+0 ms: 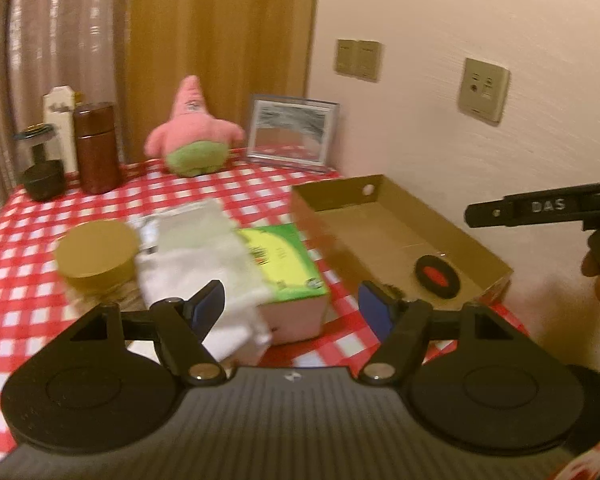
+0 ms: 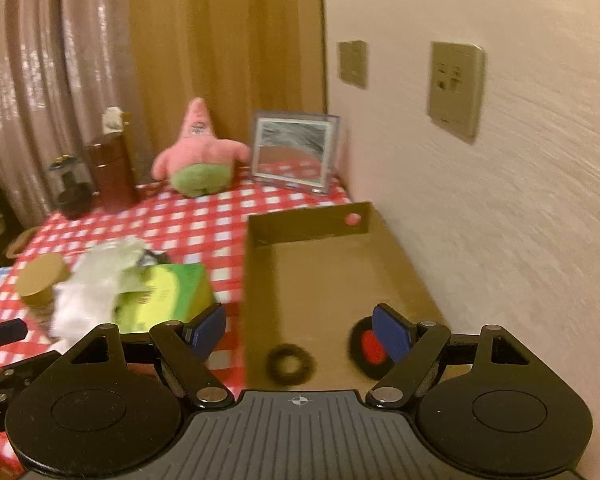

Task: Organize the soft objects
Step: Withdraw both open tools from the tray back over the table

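Observation:
A pink starfish plush [image 1: 194, 130] [image 2: 198, 150] sits at the back of the red checked table [image 1: 32, 216]. A white cloth [image 1: 204, 248] [image 2: 88, 292] lies over a green tissue box [image 1: 284, 264] [image 2: 168, 292]. An open cardboard tray [image 1: 384, 232] [image 2: 332, 264] holds a black-and-red pad [image 1: 436, 274] [image 2: 370, 348] and a dark hair tie [image 2: 290, 364]. My left gripper [image 1: 296, 308] is open and empty, just before the cloth and box. My right gripper [image 2: 300, 332] is open and empty above the tray's near end.
A tan-lidded jar [image 1: 96, 256] [image 2: 40, 284] stands left of the cloth. A brown canister [image 1: 98, 148], a white carton [image 1: 62, 120], a dark small jar [image 1: 44, 180] and a picture frame [image 1: 290, 134] stand at the back. The wall runs close on the right.

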### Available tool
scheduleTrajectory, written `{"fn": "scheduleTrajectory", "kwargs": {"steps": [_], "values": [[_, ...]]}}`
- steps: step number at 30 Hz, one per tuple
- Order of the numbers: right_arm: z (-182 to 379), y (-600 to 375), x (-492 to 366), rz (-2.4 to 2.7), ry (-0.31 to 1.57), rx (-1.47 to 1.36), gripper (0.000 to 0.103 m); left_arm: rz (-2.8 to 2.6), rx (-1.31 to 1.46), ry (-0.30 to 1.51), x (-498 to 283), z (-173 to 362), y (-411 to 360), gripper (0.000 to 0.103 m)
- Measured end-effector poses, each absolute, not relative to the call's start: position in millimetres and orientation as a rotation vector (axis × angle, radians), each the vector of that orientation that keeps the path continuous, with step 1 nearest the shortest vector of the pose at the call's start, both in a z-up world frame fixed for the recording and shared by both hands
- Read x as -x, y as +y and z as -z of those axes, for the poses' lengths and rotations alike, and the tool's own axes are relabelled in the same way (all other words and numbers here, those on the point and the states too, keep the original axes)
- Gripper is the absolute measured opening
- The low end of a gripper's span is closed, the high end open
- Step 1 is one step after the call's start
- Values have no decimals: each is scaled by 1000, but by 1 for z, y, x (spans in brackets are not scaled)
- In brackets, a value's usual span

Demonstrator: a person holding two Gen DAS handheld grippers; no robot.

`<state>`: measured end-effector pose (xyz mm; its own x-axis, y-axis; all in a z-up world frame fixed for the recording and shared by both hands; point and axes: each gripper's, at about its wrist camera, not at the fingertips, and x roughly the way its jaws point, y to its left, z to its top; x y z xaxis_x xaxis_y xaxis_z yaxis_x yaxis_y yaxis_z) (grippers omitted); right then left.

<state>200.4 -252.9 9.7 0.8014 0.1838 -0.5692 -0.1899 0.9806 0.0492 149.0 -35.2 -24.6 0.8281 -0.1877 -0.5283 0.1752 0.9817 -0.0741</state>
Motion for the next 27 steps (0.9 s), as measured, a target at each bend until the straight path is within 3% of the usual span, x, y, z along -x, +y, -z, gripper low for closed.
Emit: {"fn": "scheduleTrajectory", "kwargs": {"steps": [27], "values": [[18, -160, -163, -337, 705, 99, 80, -16, 54, 642, -95, 30, 48, 78]]}}
